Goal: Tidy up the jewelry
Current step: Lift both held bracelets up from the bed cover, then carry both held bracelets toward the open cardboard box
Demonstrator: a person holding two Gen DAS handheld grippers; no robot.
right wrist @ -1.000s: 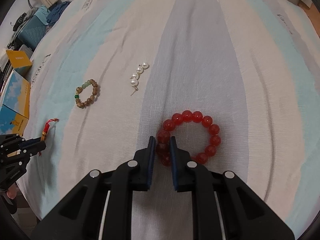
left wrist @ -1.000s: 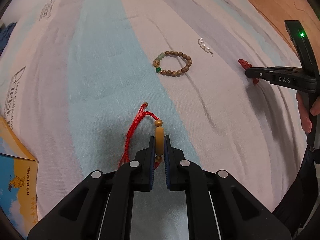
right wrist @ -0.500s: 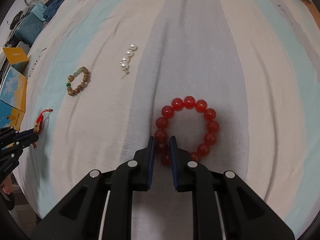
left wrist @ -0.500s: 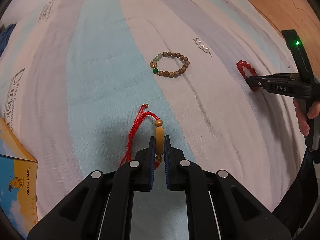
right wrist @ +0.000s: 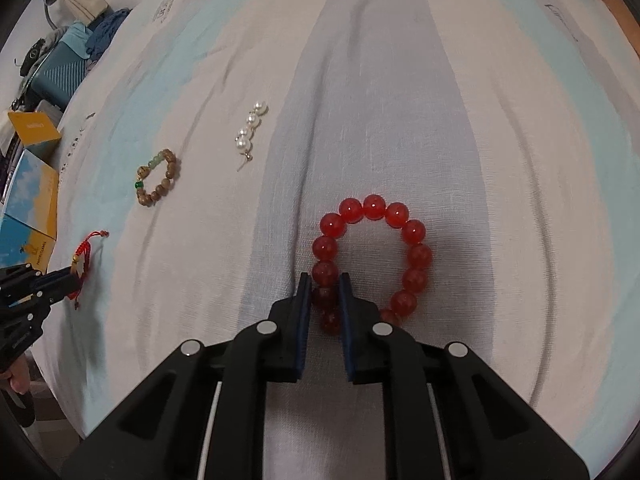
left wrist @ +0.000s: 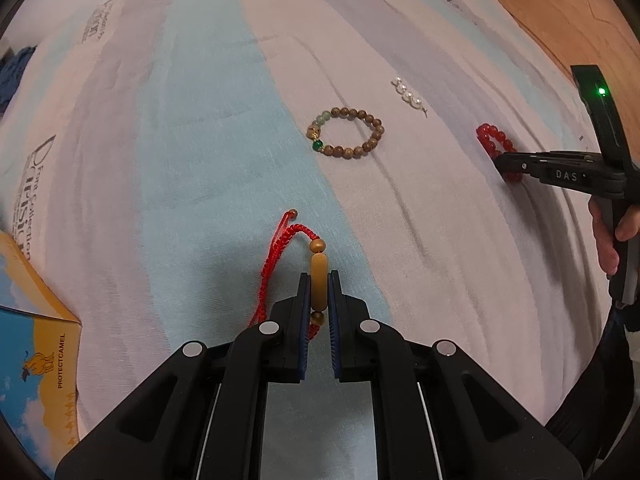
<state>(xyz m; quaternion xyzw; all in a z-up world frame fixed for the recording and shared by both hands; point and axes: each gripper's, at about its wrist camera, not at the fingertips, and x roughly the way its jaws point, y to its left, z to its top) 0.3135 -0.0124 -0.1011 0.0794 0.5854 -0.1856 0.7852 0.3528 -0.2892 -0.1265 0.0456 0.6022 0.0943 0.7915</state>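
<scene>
A: Item one, red cord bracelet (left wrist: 285,256) with amber beads: lying on the bed (left wrist: 160,152) near its near edge, the long amber bead clamped in the closed left gripper (left wrist: 319,280).

B: Item two?

A: Red bead bracelet (right wrist: 374,256), flat on the grey stripe of the bed; the right gripper (right wrist: 324,284) is shut on the beads of its near-left side.

B: Items not in hand?

A: Wooden bead bracelet (left wrist: 347,134) with green beads, and pearl piece (left wrist: 409,94), both loose toward the middle of the bed, apart from each other.

B: Progress?

A: Early, by my judgement. Two pieces gripped but not lifted clear, two untouched. No tray or jewelry box in view; a printed carton (left wrist: 28,360) sits at the bed's left edge.
</scene>
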